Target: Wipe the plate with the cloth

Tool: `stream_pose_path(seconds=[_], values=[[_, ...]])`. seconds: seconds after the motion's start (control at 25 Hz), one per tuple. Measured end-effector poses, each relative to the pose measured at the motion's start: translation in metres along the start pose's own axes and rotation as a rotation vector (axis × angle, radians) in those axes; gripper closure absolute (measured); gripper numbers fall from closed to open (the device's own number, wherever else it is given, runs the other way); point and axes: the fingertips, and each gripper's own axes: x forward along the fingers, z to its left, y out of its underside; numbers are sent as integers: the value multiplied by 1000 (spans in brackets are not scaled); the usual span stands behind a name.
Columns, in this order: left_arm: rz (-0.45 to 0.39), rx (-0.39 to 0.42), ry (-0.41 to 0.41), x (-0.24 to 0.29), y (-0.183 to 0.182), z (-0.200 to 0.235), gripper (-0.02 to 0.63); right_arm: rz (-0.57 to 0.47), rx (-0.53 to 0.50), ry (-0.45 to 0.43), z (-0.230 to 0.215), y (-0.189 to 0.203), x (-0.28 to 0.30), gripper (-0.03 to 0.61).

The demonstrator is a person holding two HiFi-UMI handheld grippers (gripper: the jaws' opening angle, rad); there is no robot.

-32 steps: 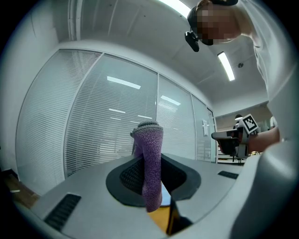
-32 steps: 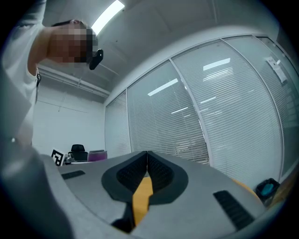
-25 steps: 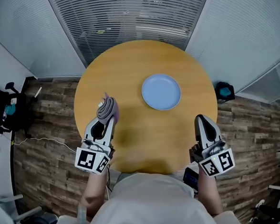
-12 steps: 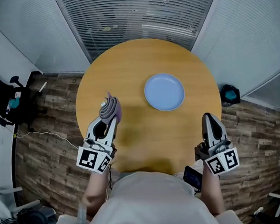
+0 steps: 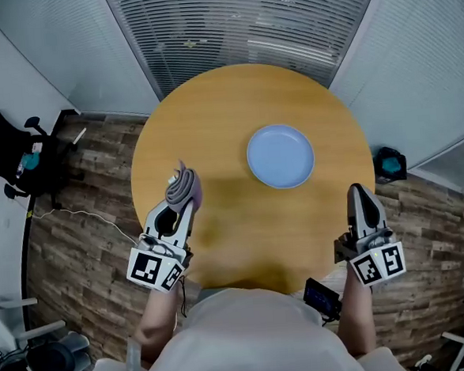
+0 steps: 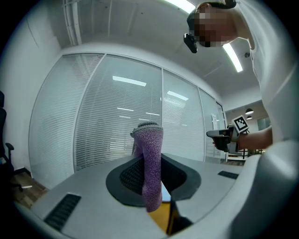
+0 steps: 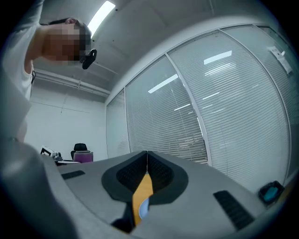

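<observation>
A round table (image 5: 234, 101) with a yellow-brown wooden top is seen from above, set on a floor (image 5: 85, 231) of dark wood planks. One thing is laid directly on the top: a pale blue round plate (image 5: 281, 156), placed right of centre, inside the rim.

No letters, numbers or brand names can be read. The only signs are black-and-white square code patterns: on the cube (image 5: 153, 269) of the left tongs (image 5: 176, 205), at seven o'clock of the tabletop (image 5: 235, 109), and on the cube (image 5: 378, 264) of the right tongs (image 5: 360, 189), at five.
</observation>
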Motion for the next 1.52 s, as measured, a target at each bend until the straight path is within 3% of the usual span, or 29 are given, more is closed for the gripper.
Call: stream_pose_path(seconds=[0.4,0.72,1.08,1.52], values=[[45,-17,-48,12,18,4,543,61,41,-37,-23,20,37,558],[41,-16,-35,46,18,11,543,103,68,-46,-39,44,67,558],[67,-27,-15,89,40,14,543,133,64,7,-72,67,87,557],[107,-35,5,126,66,14,543,256,139,43,-118,134,115,557]])
